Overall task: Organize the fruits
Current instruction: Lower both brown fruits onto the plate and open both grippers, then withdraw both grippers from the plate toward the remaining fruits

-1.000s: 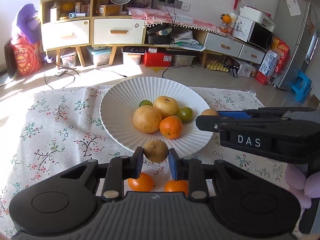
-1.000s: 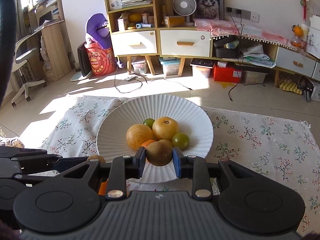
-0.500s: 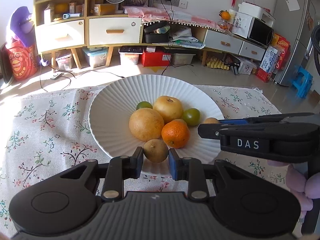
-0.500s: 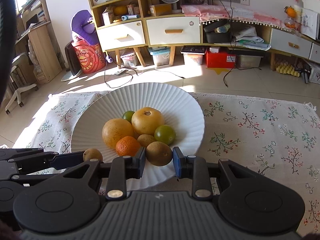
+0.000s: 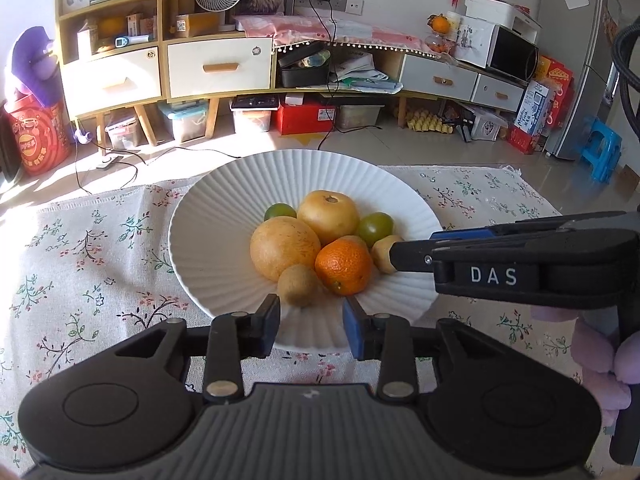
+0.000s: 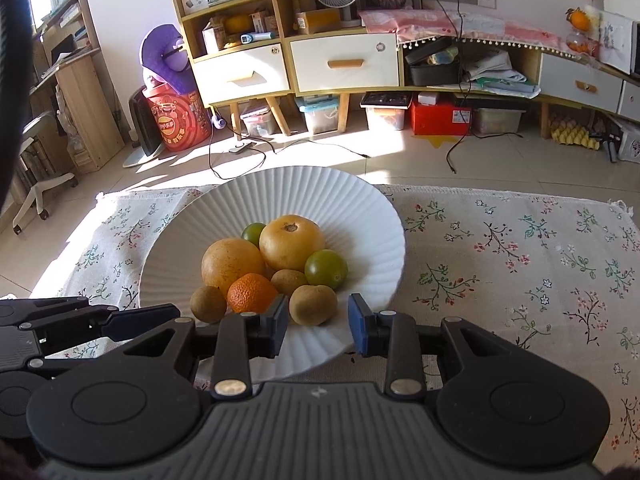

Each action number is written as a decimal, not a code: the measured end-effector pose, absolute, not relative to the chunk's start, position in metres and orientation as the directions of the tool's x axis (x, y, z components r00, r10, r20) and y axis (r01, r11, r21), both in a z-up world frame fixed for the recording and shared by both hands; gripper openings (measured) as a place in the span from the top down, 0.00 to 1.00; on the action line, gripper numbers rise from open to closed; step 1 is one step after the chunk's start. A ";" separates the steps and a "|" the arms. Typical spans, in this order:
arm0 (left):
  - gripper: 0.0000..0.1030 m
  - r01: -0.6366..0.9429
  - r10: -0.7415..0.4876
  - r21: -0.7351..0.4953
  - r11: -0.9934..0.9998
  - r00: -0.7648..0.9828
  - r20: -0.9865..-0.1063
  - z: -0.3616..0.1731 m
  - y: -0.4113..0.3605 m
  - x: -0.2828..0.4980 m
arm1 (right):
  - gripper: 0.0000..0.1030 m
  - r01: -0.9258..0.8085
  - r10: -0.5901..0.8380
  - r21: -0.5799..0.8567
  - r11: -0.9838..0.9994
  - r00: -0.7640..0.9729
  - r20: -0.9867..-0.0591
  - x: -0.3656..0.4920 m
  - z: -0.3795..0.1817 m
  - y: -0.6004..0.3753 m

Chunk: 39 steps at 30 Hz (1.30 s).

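A white ribbed plate on the floral cloth holds two big yellow fruits, two green ones, a mandarin and small brown kiwis. My left gripper hovers at the plate's near rim with its jaws opening. A kiwi lies on the plate just ahead of them, free of both pads. My right gripper is opening too, and another kiwi rests on the plate between its pads with a gap on the right. Each gripper also shows side-on in the other's view, right gripper and left gripper.
The floral cloth spreads wide to the right of the plate and to its left. Beyond the cloth's far edge lie tiled floor, cables and low cabinets. A hand in a purple glove holds the right gripper.
Both grippers came forward over the plate's near rim, each carrying a kiwi. Their jaws have parted and the two kiwis now lie on the plate.
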<state>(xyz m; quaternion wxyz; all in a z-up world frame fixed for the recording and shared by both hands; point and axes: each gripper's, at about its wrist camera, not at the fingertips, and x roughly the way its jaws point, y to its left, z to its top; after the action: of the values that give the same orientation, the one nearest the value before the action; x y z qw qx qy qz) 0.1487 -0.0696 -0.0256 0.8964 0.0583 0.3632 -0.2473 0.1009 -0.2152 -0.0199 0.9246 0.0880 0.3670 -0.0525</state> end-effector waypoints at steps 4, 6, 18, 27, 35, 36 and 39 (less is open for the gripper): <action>0.61 0.494 -0.406 -0.073 0.866 0.610 -0.681 -0.023 -0.069 0.147 | 0.59 0.164 -0.030 0.133 0.977 0.732 -0.681 0.099 -0.016 -0.216; 0.58 0.502 -0.410 -0.072 0.862 0.607 -0.680 -0.022 -0.069 0.146 | 0.57 0.164 -0.029 0.136 0.977 0.734 -0.679 0.099 -0.014 -0.216; 0.37 0.527 -0.427 -0.066 0.847 0.601 -0.676 -0.013 -0.060 0.133 | 0.37 0.163 -0.032 0.134 0.978 0.744 -0.667 0.088 -0.003 -0.213; 0.17 0.533 -0.431 -0.061 0.844 0.606 -0.668 -0.008 -0.047 0.117 | 0.20 0.132 -0.022 0.118 0.984 0.751 -0.659 0.077 0.005 -0.205; 0.08 0.537 -0.403 -0.028 0.843 0.596 -0.695 -0.009 -0.037 0.107 | 0.10 0.117 -0.020 0.105 0.987 0.754 -0.656 0.063 0.010 -0.199; 0.08 0.534 -0.401 -0.031 0.845 0.593 -0.698 -0.009 -0.035 0.106 | 0.10 0.113 -0.019 0.102 0.988 0.754 -0.657 0.061 0.010 -0.198; 0.08 0.529 -0.401 -0.043 0.848 0.585 -0.705 -0.009 -0.028 0.101 | 0.08 0.105 -0.016 0.095 0.990 0.752 -0.659 0.057 0.010 -0.195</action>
<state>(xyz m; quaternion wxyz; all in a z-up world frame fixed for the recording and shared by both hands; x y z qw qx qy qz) 0.1013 -0.0278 -0.0086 0.8861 0.0859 0.3723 -0.2622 0.0566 -0.1953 0.0098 0.9338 0.0632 0.3507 -0.0325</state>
